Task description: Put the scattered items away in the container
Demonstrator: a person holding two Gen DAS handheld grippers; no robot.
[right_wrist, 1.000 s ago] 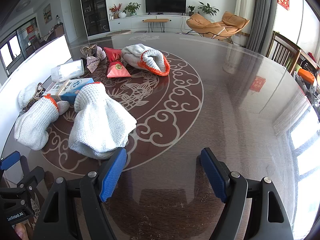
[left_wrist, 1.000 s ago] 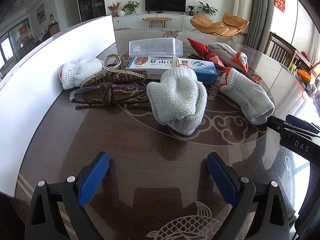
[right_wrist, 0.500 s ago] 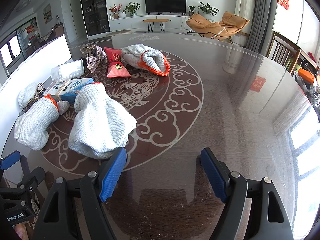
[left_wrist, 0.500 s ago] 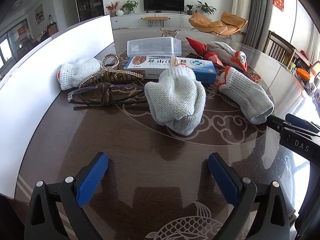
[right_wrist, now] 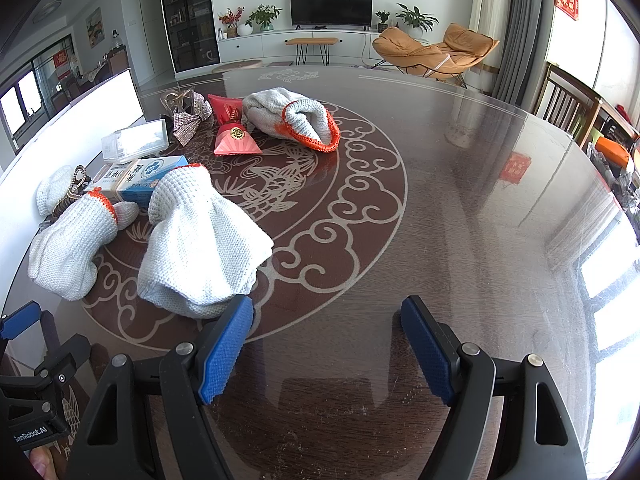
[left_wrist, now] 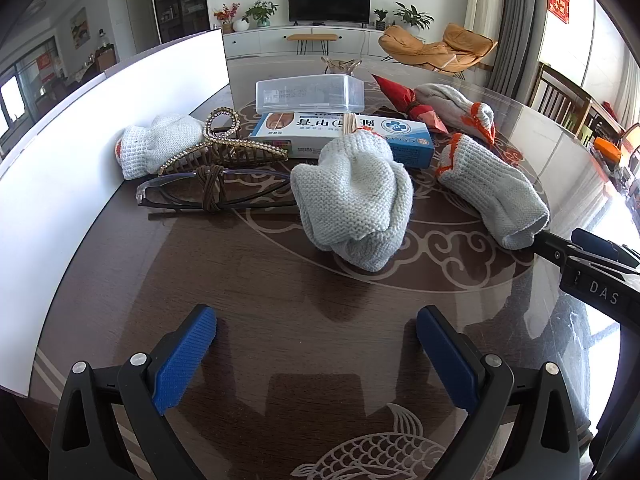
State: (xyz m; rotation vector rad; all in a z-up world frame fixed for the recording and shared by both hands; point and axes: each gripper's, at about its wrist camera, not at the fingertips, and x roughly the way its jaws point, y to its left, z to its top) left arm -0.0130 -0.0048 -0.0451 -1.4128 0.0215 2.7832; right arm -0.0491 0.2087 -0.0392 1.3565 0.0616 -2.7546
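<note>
Left wrist view: left gripper [left_wrist: 316, 332] spread empty before the blue medicine box [left_wrist: 344, 136]; right gripper [right_wrist: 326, 330], lettered "DAS", spread too.

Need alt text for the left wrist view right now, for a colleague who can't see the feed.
The open left tongs hover empty over a dark patterned table, facing a bunched white knit glove. Behind it lie glasses, a jewelled hair claw, a blue medicine box, a clear plastic case and more gloves.
</note>
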